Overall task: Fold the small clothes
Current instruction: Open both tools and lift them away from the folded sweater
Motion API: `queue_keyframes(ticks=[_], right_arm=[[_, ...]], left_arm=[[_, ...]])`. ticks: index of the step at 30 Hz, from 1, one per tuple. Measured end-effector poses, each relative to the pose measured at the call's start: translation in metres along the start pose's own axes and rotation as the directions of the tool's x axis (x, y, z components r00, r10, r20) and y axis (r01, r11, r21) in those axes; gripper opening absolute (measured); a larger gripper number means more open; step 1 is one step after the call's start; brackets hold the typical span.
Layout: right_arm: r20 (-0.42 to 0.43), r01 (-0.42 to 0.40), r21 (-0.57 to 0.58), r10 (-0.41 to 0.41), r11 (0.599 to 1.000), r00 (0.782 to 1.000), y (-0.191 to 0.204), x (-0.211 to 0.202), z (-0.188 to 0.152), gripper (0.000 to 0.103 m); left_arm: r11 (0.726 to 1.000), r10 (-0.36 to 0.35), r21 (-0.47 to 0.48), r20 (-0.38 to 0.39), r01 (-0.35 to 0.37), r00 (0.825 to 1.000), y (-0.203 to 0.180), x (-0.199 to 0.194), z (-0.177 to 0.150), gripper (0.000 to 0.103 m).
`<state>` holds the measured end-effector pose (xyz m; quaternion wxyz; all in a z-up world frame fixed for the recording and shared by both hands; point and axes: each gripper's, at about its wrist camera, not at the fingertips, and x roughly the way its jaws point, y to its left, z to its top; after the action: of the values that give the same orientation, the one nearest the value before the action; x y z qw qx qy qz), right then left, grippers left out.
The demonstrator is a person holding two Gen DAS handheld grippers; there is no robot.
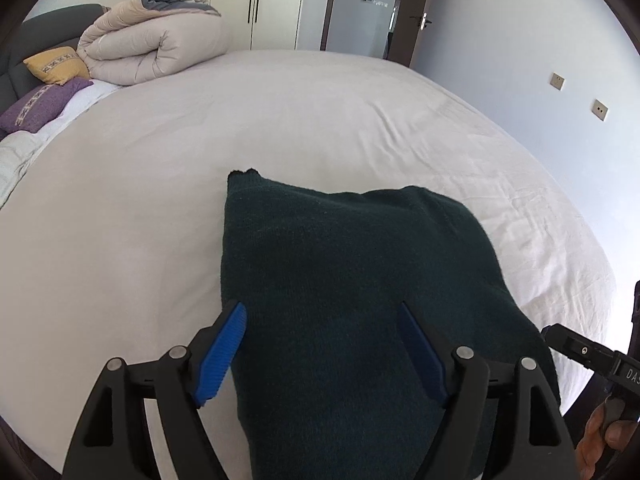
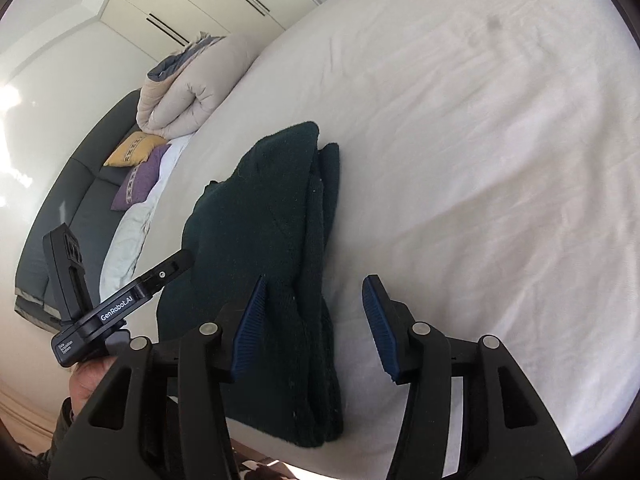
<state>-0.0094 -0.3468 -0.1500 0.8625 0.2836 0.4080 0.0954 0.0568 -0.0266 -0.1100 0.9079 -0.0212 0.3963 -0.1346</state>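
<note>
A dark green knitted garment point(image 1: 352, 280) lies folded in layers on the white bed sheet point(image 1: 200, 140), near the bed's front edge. My left gripper point(image 1: 321, 309) hovers over the garment's near end, open, its blue pads point(image 1: 222, 354) wide apart and not pressing the knit. In the right wrist view the same garment point(image 2: 264, 216) shows stacked folds along its right side. My right gripper point(image 2: 316, 280) is open over that folded edge, with the left pad above the cloth and the right pad point(image 2: 380, 320) above bare sheet.
A rolled beige duvet point(image 1: 156, 48) and yellow point(image 1: 56, 65) and purple point(image 1: 36, 106) cushions sit at the headboard end. Wardrobe doors and a door stand beyond the bed. The left tool's housing point(image 2: 116, 308) and a hand point(image 2: 86, 380) are close beside my right gripper.
</note>
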Motion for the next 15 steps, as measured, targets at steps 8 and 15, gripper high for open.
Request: queue_keyframes(ticks=[8, 15], right_arm=[[0.321, 0.166, -0.226, -0.088, 0.96, 0.943, 0.068, -0.1, 0.002, 0.058], [0.713, 0.325, -0.351, 0.026, 0.878, 0.701, 0.144, -0.188, -0.02, 0.103]], left_arm=[[0.965, 0.167, 0.102, 0.467, -0.24, 0.869, -0.031, -0.129, 0.002, 0.103], [0.956, 0.217, 0.014, 0.64, -0.293, 0.737, -0.034, -0.217, 0.017, 0.103]])
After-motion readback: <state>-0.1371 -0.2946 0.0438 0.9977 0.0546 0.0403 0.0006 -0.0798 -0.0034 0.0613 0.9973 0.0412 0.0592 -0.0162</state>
